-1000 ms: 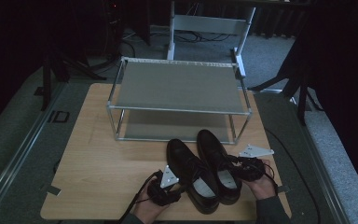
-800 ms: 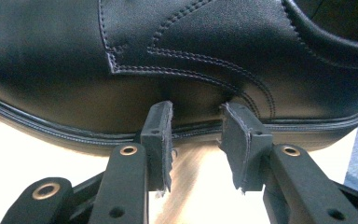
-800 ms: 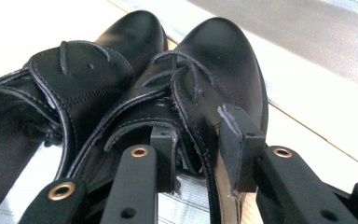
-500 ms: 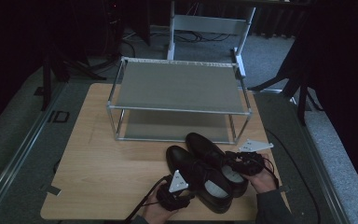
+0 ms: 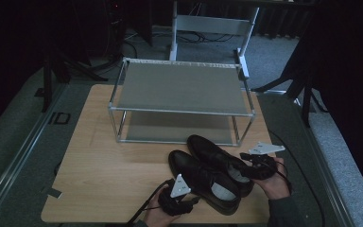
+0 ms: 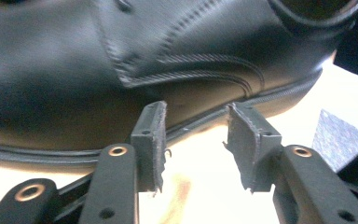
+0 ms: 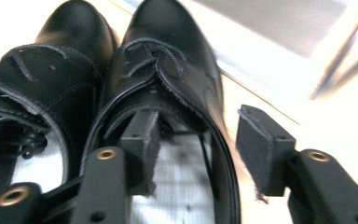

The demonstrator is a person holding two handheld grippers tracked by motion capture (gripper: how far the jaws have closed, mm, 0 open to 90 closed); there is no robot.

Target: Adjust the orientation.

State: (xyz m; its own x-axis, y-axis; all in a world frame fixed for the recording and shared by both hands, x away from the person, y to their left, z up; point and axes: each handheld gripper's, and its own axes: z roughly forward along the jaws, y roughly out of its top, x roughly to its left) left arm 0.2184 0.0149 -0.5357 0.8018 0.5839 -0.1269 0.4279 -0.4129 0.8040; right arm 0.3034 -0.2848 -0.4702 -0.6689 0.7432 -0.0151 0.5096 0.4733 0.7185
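Two black leather lace-up shoes lie side by side on the wooden table [image 5: 108, 170], toes pointing back-left. My left gripper [image 5: 193, 200] sits at the near shoe [image 5: 203, 182], by its heel side. In the left gripper view its jaws [image 6: 193, 126] have just been opening and stand apart in front of the shoe's side [image 6: 121, 60], with nothing between them. My right gripper [image 5: 251, 170] is at the far shoe [image 5: 217, 158]. Its jaws [image 7: 200, 135] have just been opening: one is inside the shoe's mouth, one outside, the shoe's wall [image 7: 216, 154] loose between them.
A two-tier metal rack [image 5: 179, 87] with grey shelves stands just behind the shoes. Bare wood lies to the left of the shoes. A grey frame [image 5: 212, 23] and dark stands are on the floor beyond the table.
The shoes have swung so their toes point more to the left and they lie more diagonally. The left gripper has shifted right along the near shoe. The right gripper has let go of the far shoe.
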